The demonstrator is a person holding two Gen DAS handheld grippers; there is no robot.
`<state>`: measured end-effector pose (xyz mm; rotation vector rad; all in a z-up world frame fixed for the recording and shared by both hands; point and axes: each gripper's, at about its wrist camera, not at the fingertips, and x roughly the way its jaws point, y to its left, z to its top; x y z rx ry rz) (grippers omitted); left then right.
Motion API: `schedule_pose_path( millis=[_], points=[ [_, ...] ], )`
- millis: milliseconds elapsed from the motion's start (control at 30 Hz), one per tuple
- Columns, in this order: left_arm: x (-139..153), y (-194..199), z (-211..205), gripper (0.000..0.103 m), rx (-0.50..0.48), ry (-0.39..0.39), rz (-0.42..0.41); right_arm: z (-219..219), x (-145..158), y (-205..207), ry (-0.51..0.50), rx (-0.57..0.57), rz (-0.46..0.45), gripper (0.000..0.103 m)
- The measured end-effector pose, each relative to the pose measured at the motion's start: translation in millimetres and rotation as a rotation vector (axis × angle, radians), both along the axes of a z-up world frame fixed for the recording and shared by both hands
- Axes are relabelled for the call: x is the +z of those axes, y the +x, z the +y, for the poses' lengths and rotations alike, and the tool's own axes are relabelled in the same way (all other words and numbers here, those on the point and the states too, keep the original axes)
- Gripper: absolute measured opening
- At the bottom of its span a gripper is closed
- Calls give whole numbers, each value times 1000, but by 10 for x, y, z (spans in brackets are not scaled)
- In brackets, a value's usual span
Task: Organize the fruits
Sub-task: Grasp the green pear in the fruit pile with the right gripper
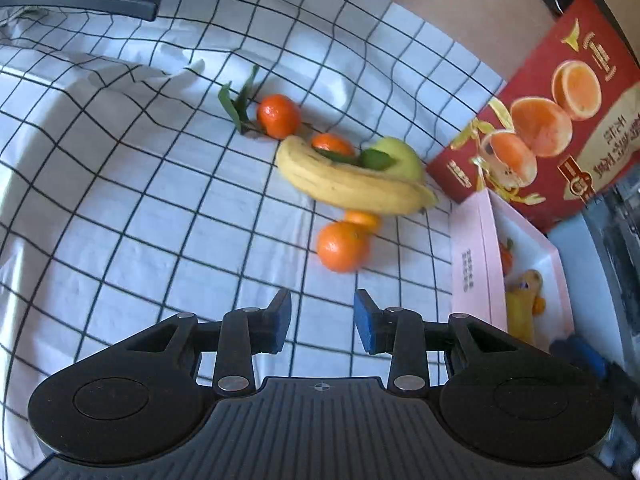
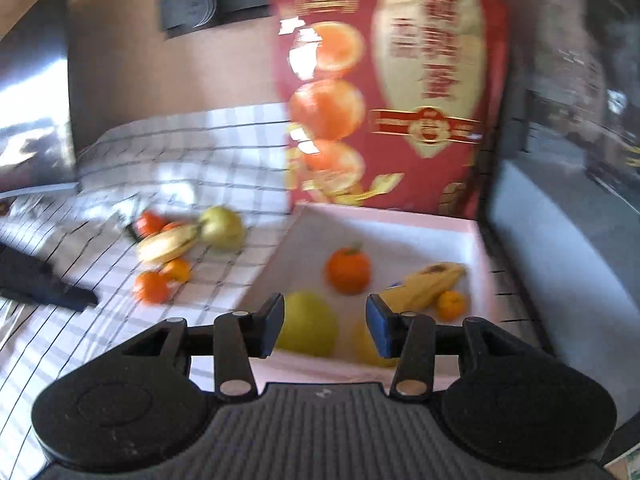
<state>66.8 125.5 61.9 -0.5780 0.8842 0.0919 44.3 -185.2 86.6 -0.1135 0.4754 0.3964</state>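
- Left gripper [image 1: 322, 320]: jaws spread wide with nothing between them, poised above the checked tablecloth [image 1: 120, 208] and aimed toward the loose fruit.
- Nearest orange [image 1: 343, 246]: lies on the cloth just ahead of the left gripper, touching a smaller orange [image 1: 362, 218] behind it.
- Banana [image 1: 352, 184]: stretched across the middle of the fruit group; the smaller orange sits right at its near edge.
- Green apple [image 1: 400, 156]: beside the banana's far side, with a leafy orange [image 1: 331, 144] tucked next to it (partly hidden by the banana).
- Stemmed orange [image 1: 278, 116]: a little apart at the far end of the group, its green leaves lying on the cloth.
- Pink box [image 2: 478, 248]: open tray to the right of the loose fruit, backed by an upright red carton [image 2: 400, 92] printed with oranges.
- Box contents, right wrist view (blurred): an orange with stem [image 2: 347, 272] near the centre, a second banana [image 2: 432, 284] with a small orange [image 2: 451, 305] against it, and two pale yellow-green round fruits at the near wall, the larger one [image 2: 308, 324] on the left.
- Right gripper [image 2: 325, 326]: jaws wide apart and holding nothing, hovering over the near edge of the pink box.
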Motion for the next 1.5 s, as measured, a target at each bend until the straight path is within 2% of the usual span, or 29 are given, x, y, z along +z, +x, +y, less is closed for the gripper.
schedule_pose_path(
  millis=[100,233,300,400,533,667,767,867,1000,1033,1133,1267,1367,1467,1500],
  points=[
    [46,108,-3,38,-31,-1,-30,204,-51,-145,-43,55,-17,45],
    [228,352,-62,38,-56,20,-113,393,-115,-282,-104,94,-28,47],
    [367,493,-143,38,-91,86,-165,451,-167,-330,-109,100,-6,47],
    [451,723,-312,38,-173,200,-184,501,-228,-425,-100,116,27,47],
    [445,967,-530,38,-259,271,-201,537,-308,-513,-103,118,54,48],
    [347,1166,-714,38,-338,372,-166,542,-401,-512,-100,102,102,48],
    [241,1170,-717,35,-370,396,-119,541,-428,-516,-99,96,114,48],
    [184,1008,-589,36,-362,387,-114,539,-426,-495,-96,94,116,48],
    [64,795,-355,35,-311,408,-53,561,-432,-400,-77,89,134,48],
    [33,737,-266,35,-288,392,-43,582,-426,-374,-70,96,136,48],
    [-28,553,36,35,-199,272,-21,674,-353,-304,-59,122,120,48],
    [-101,246,250,35,-132,168,-5,879,-102,-93,-20,185,100,48],
    [-120,64,298,35,-135,115,-16,1100,151,219,14,227,111,49],
    [-124,-115,340,35,-163,68,-42,1340,387,736,21,246,144,59],
    [-122,-170,363,35,-170,58,-51,1399,428,917,20,242,163,60]
  ],
)
